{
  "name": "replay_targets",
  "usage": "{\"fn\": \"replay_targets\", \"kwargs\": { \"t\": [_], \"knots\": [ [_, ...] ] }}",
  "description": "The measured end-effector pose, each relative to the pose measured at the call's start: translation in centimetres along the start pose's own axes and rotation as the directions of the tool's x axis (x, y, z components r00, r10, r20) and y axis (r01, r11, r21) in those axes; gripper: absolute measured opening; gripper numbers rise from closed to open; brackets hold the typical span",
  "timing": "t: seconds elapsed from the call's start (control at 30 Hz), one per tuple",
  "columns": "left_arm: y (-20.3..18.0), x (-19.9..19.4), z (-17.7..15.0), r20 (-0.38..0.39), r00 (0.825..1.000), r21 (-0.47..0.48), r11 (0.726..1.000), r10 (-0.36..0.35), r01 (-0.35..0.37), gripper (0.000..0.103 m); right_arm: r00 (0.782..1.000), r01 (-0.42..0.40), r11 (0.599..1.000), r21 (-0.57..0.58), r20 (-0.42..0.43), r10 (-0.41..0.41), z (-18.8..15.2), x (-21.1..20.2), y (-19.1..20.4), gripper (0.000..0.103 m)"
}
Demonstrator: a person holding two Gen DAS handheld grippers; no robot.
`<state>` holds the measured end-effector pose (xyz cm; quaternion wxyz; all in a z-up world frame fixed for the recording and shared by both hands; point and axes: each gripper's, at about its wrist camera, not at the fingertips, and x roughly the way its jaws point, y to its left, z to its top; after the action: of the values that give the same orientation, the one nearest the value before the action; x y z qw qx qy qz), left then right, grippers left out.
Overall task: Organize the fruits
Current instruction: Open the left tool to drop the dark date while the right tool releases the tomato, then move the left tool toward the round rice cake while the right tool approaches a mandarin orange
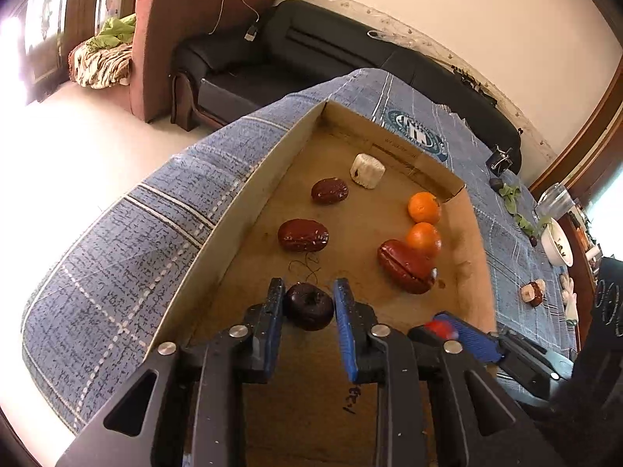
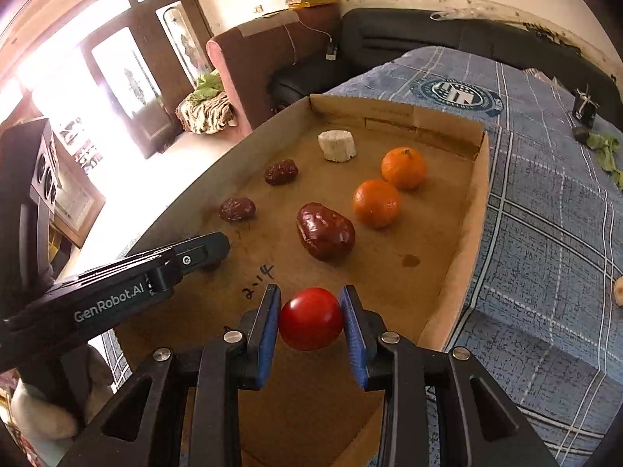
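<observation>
A shallow cardboard tray (image 1: 249, 194) (image 2: 463, 229) lies on a blue cloth. My left gripper (image 1: 308, 299) is shut on a dark wrinkled date (image 1: 309, 307) low over the tray's near end. My right gripper (image 2: 311, 311) is shut on a red tomato (image 2: 311, 318), also seen beside the left gripper (image 1: 438, 329). In the tray lie two small dates (image 1: 303, 235) (image 1: 329, 190), a large date (image 1: 407, 266) (image 2: 325, 230), two oranges (image 1: 424, 238) (image 1: 424, 207) (image 2: 376, 203) (image 2: 403, 167) and a white chunk (image 1: 367, 170) (image 2: 337, 145). The left gripper's fingers (image 2: 202, 247) show at the left of the right wrist view.
The blue checked cloth (image 1: 117, 272) (image 2: 545, 233) covers the table. Right of the tray lie green leaves (image 1: 514, 202) (image 2: 603, 148), a white bowl (image 1: 560, 241), a cut fruit piece (image 1: 531, 294) and a black clip (image 1: 500, 161). A black sofa (image 1: 311, 50) and brown armchair (image 1: 175, 39) stand behind.
</observation>
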<state>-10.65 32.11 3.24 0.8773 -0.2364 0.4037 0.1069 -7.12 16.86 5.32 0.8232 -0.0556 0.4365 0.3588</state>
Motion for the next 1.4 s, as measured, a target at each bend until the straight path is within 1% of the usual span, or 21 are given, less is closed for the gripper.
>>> {"fn": "replay_targets", "kwargs": {
  "t": [0.07,0.2,0.27,0.3,0.33,0.37,0.43,0.6,0.67,0.77,0.9,0.97,1.03,1.07,1.1,1.2,1.23,1.27,1.3,1.37,1.4],
  "knots": [
    [-0.2,-1.0,0.0,0.031,0.999,0.007,1.000,0.010,-0.010,0.042,1.000,0.014,1.000,-0.017,0.013,-0.013,-0.2,-0.5,0.4,0.037],
    [-1.0,-3.6,-0.1,0.107,0.992,0.034,0.997,0.062,-0.066,0.058,0.999,0.008,1.000,-0.005,0.049,-0.008,-0.6,-2.1,0.4,0.039],
    [-1.8,-4.8,-0.2,0.142,0.984,0.055,0.992,0.105,-0.113,0.073,0.997,0.006,1.000,0.016,0.082,-0.008,-1.0,-3.4,0.2,0.039],
    [-2.3,-5.5,-0.3,0.167,0.977,0.069,0.987,0.131,-0.144,0.076,0.995,0.009,1.000,0.028,0.103,-0.012,-1.3,-4.3,0.0,0.041],
    [-2.7,-6.0,-0.4,0.183,0.973,0.080,0.984,0.144,-0.161,0.080,0.993,0.013,0.999,0.040,0.119,-0.018,-1.7,-5.0,-0.1,0.043],
    [-3.2,-6.5,-0.5,0.200,0.967,0.092,0.980,0.155,-0.176,0.082,0.991,0.019,0.998,0.053,0.135,-0.025,-2.0,-5.6,-0.2,0.044],
    [-4.1,-7.4,-0.9,0.224,0.962,0.119,0.976,0.154,-0.184,0.082,0.985,0.025,0.996,0.086,0.165,-0.039,-2.8,-7.1,-0.6,0.046],
    [-6.2,-8.6,-1.8,0.246,0.961,0.183,0.967,0.130,-0.178,0.082,0.979,0.031,0.987,0.160,0.194,-0.062,-4.5,-9.4,-2.0,0.047],
    [-6.9,-9.0,-2.4,0.246,0.964,0.212,0.965,0.103,-0.157,0.082,0.978,0.045,0.981,0.189,0.193,-0.082,-5.2,-9.9,-2.6,0.049],
    [-7.5,-9.3,-3.0,0.236,0.970,0.231,0.966,0.063,-0.119,0.082,0.974,0.074,0.968,0.240,0.193,-0.122,-6.4,-10.8,-4.1,0.050],
    [-8.8,-9.7,-3.7,0.223,0.974,0.259,0.962,0.032,-0.090,0.082,0.965,0.112,0.933,0.343,0.188,-0.184,-8.2,-12.4,-7.0,0.050],
    [-9.5,-9.7,-4.0,0.208,0.978,0.270,0.960,0.015,-0.072,0.082,0.957,0.129,0.901,0.414,0.187,-0.223,-9.2,-13.7,-9.2,0.049],
    [-10.4,-9.5,-4.6,0.189,0.982,0.302,0.952,-0.003,-0.055,0.082,0.946,0.149,0.868,0.473,0.186,-0.264,-10.1,-15.1,-11.3,0.049],
    [-10.9,-9.4,-4.9,0.177,0.984,0.317,0.947,-0.011,-0.047,0.082,0.937,0.170,0.848,0.502,0.185,-0.298,-10.6,-16.0,-12.6,0.049],
    [-11.4,-9.3,-5.3,0.161,0.987,0.336,0.941,-0.023,-0.033,0.082,0.920,0.194,0.818,0.542,0.188,-0.343,-11.2,-17.5,-14.3,0.049],
    [-12.8,-8.8,-6.1,0.127,0.991,0.372,0.928,-0.047,-0.004,0.083,0.882,0.202,0.732,0.651,0.204,-0.425,-13.0,-21.6,-18.5,0.049],
    [-13.3,-8.6,-6.3,0.118,0.992,0.385,0.923,-0.052,0.003,0.086,0.859,0.208,0.684,0.699,0.205,-0.470,-13.8,-23.6,-20.4,0.049],
    [-13.7,-8.5,-6.5,0.114,0.992,0.396,0.918,-0.058,0.008,0.087,0.841,0.216,0.656,0.724,0.203,-0.501,-14.4,-25.0,-21.4,0.049],
    [-14.2,-8.5,-6.8,0.113,0.991,0.409,0.912,-0.068,0.016,0.087,0.819,0.229,0.627,0.744,0.200,-0.537,-14.7,-26.6,-22.6,0.049],
    [-15.1,-8.6,-7.4,0.115,0.989,0.436,0.899,-0.097,0.037,0.087,0.762,0.273,0.570,0.775,0.187,-0.620,-15.2,-29.7,-24.7,0.049],
    [-15.5,-8.7,-7.7,0.118,0.986,0.452,0.891,-0.116,0.051,0.087,0.727,0.298,0.532,0.793,0.172,-0.664,-15.5,-31.3,-25.7,0.053]
  ]
}}
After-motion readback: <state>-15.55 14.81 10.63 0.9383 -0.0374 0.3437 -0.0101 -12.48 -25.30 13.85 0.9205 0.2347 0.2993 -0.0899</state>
